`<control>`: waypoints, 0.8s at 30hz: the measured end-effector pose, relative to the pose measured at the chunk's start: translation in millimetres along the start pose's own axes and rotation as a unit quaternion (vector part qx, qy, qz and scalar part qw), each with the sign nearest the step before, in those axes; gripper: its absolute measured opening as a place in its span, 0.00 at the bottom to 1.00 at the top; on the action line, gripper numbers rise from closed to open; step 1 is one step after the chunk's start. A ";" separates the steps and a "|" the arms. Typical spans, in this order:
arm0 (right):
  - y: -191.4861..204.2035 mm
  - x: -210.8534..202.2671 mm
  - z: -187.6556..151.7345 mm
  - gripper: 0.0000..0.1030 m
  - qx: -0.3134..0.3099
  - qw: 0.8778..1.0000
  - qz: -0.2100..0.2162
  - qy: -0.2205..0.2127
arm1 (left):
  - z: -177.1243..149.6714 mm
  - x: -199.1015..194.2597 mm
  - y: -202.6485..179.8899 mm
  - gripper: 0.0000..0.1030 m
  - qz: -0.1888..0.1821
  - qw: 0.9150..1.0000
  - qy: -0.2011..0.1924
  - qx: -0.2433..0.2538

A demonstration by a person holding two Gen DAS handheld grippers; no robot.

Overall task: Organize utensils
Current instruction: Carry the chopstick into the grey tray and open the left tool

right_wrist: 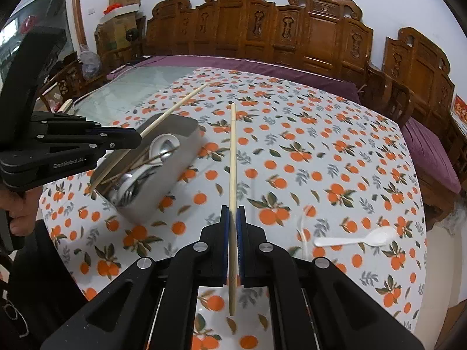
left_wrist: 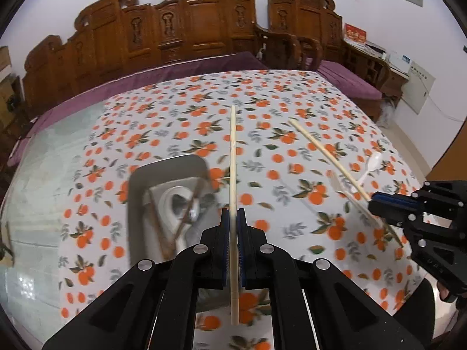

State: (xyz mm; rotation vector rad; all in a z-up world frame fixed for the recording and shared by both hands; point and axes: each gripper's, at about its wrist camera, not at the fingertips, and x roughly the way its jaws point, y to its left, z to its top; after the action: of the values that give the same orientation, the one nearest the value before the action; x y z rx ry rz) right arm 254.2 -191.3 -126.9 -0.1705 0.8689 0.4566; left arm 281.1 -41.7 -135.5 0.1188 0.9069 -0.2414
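Orange-print tablecloth (left_wrist: 292,110), carved wooden bench (right_wrist: 292,35), stacked cardboard boxes (right_wrist: 121,14).

We see our left gripper (left_wrist: 233,215) closed, its 2 blue-padded fingers (left_wrist: 224,233) pinching 1 chopstick (left_wrist: 233,157) that runs straight forward between them. It hovers just right of the metal tray (left_wrist: 137,204), above the cloth. Our right gripper (right_wrist: 233,213) is likewise clamped on a 2nd chopstick (right_wrist: 232,157), held well to the right of that tray and raised off the surface. At the tray's left side a bare hand (right_wrist: 17,213) wraps the left handle
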 end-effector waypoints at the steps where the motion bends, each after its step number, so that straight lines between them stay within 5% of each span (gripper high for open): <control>1: 3.9 1.3 2.2 0.06 -0.001 1.000 0.002 -0.001 | -0.3 0.6 5.7 0.04 0.000 1.000 0.001 -0.003; 24: 57.6 33.3 33.5 0.06 -0.027 0.999 0.038 0.010 | -32.7 57.7 77.1 0.04 0.006 0.996 0.070 -0.051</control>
State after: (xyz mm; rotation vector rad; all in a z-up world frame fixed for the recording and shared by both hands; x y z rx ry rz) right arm 269.9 -118.5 -128.8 -0.1930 0.8859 0.5503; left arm 310.0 30.4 -201.0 0.0463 1.0554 -0.1765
